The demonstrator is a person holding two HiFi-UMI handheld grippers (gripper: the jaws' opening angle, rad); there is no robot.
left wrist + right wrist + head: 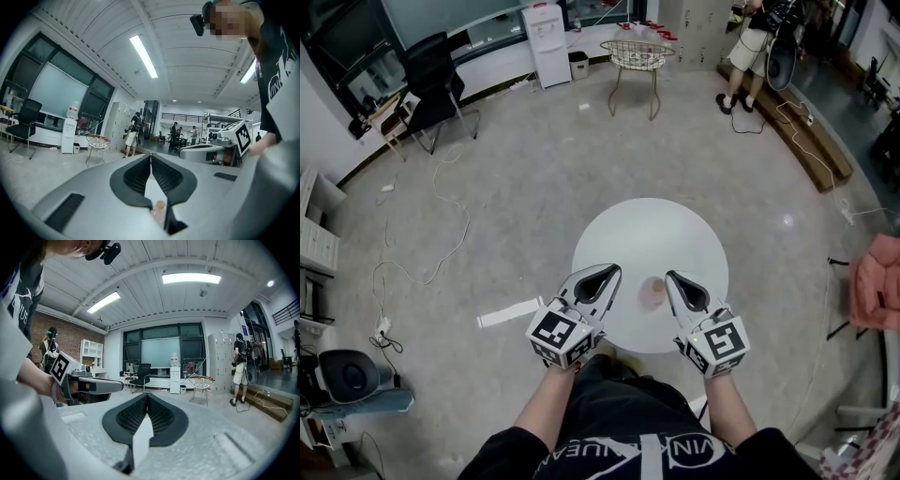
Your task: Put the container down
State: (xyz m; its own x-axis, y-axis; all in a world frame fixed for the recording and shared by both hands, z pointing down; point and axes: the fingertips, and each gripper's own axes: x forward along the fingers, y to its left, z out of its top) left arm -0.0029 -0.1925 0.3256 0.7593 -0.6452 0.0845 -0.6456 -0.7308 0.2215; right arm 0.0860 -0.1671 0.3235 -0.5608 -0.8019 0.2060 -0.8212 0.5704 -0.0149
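A small clear container (654, 292) with a pinkish-orange top stands on the round white table (647, 234), near its front edge. It sits between my two grippers, touching neither. My left gripper (613, 270) hovers just left of it, jaws shut and empty. My right gripper (671, 276) hangs just right of it, also shut with nothing held. In the left gripper view the container (159, 209) shows low down behind the closed left gripper (150, 155). The right gripper view shows only the shut right gripper (147, 395) and a strip of table (142, 439).
On the grey floor, a white strip (508, 312) lies left of the table and cables (441, 244) run further left. A wire basket stool (637, 54), water dispenser (546, 42) and office chair (431, 84) stand far back. A person (748, 47) stands far right. Pink cloth (876, 291) hangs at right.
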